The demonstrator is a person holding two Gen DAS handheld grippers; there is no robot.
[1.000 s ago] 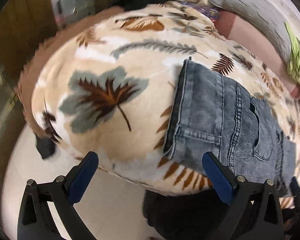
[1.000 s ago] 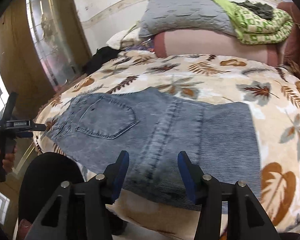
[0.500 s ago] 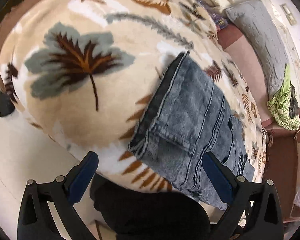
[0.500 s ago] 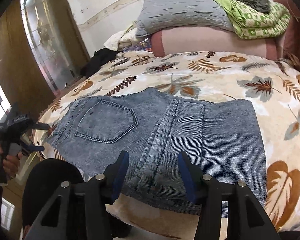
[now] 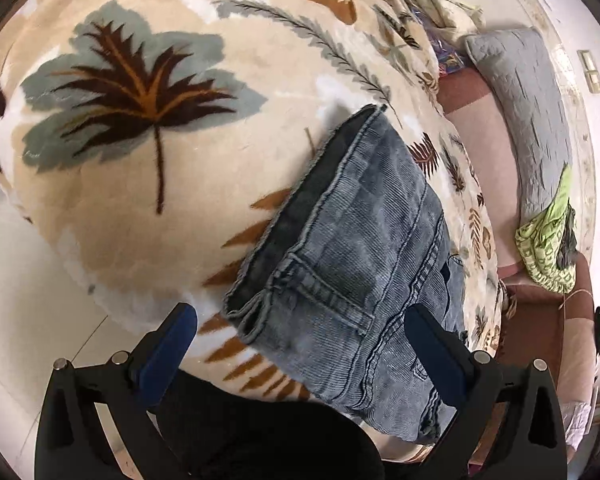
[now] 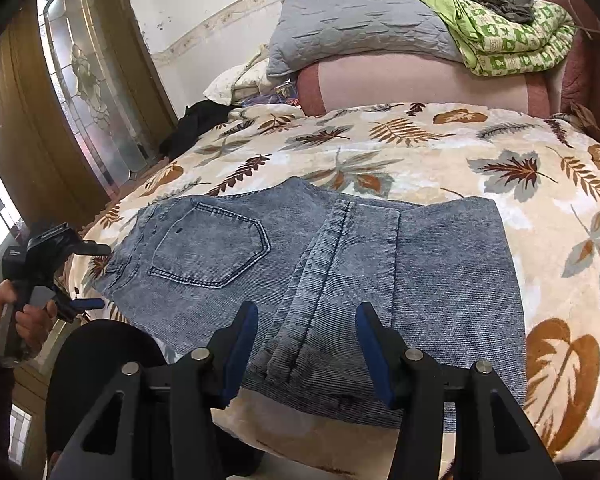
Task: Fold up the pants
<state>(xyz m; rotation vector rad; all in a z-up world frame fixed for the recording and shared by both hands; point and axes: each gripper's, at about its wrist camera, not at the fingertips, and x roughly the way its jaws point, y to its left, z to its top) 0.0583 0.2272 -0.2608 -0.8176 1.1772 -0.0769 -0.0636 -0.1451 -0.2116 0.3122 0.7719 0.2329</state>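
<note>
The right gripper hangs low over the near edge of the bed, pointing across it, its blue-padded fingers spread wide with nothing between them but the seam ridge of the jeans lying below; whether the pads touch the cloth cannot be told. The left gripper is tilted down over the waistband corner of the jeans, likewise spread wide and holding nothing. In the right wrist view it shows at the far left, gripped by the person's hand just beside the waist end. A dark rounded shape, perhaps the person's knee, sits under both tools at the bed edge. The jeans lie folded flat on the leaf-print blanket, back pocket up, legs doubled over at the right. Beyond them a pink bolster carries a grey pillow and a green patterned quilt; a wooden door with a glass panel stands at left
</note>
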